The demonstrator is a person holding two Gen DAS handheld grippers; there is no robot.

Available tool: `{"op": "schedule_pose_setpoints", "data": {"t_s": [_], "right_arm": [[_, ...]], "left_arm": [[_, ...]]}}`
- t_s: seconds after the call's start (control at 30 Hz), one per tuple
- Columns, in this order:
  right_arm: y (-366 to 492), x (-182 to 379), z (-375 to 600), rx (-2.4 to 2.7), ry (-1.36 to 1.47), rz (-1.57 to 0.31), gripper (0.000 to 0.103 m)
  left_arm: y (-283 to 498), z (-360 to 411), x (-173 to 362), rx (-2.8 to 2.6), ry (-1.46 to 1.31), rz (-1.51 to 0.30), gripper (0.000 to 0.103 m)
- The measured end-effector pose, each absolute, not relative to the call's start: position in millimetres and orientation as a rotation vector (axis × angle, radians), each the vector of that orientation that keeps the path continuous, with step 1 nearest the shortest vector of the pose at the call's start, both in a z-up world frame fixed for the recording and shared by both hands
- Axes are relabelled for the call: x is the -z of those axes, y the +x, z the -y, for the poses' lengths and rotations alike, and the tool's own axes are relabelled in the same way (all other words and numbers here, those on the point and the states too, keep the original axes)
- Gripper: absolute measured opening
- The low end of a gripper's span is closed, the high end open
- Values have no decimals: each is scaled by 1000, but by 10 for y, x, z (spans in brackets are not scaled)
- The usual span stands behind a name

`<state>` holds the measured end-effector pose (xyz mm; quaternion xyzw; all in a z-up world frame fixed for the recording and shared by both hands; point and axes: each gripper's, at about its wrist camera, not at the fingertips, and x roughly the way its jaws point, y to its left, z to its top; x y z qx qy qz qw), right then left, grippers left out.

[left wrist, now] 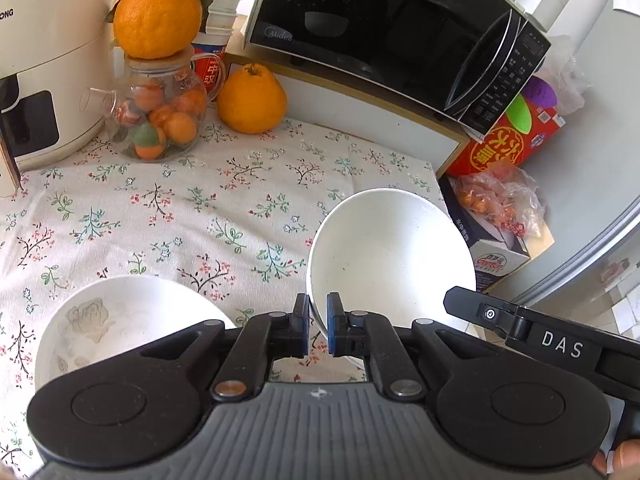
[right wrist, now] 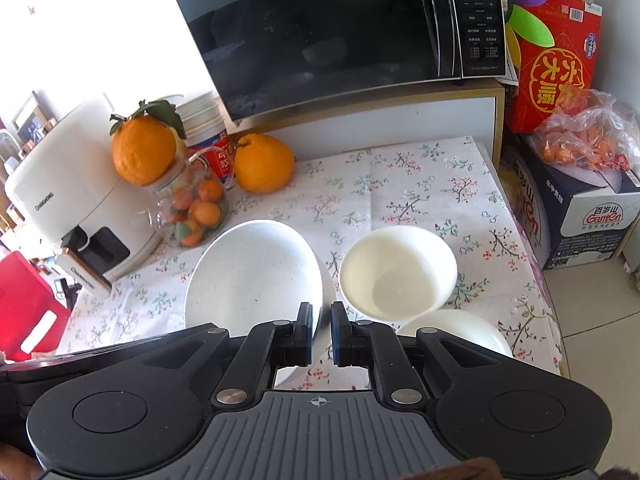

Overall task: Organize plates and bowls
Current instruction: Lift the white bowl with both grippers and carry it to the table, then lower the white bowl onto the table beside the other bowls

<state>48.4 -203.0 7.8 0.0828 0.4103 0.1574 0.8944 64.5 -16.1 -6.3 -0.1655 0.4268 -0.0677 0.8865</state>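
While your left gripper (left wrist: pixel 318 322) pinches the rim of a tilted white bowl (left wrist: pixel 390 248) above the floral worktop (left wrist: pixel 160 208), your right gripper's (right wrist: pixel 321 334) jaws pinch a speckled plate (right wrist: pixel 252 276), small bowl (right wrist: pixel 398 272) just right, rose-patterned bowl (left wrist: pixel 120 320) lower left.

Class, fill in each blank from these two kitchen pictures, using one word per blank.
1. An orange fruit sits on top of the glass ____.
2. The left tool holds the tilted white dish by its ____.
3. The tablecloth is printed with small ____.
4. The black appliance at the back is a ____.
Missing words: jar; rim; flowers; microwave.
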Motion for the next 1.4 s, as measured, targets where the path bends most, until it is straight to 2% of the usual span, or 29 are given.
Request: {"op": "schedule_pose_setpoints", "data": {"t_s": [0.47,0.9,1.4], "right_arm": [[-21,355,2194,-362,170,-1007,14],[43,684,2225,-351,180,-1143,14],[96,567,2380,-310,233,-1092,14]], "left_arm": [[292,257,437,224,-241,-1025,8],[275,337,662,212,-213,-1123,8],[327,339,635,226,-213,-1076,21]]}}
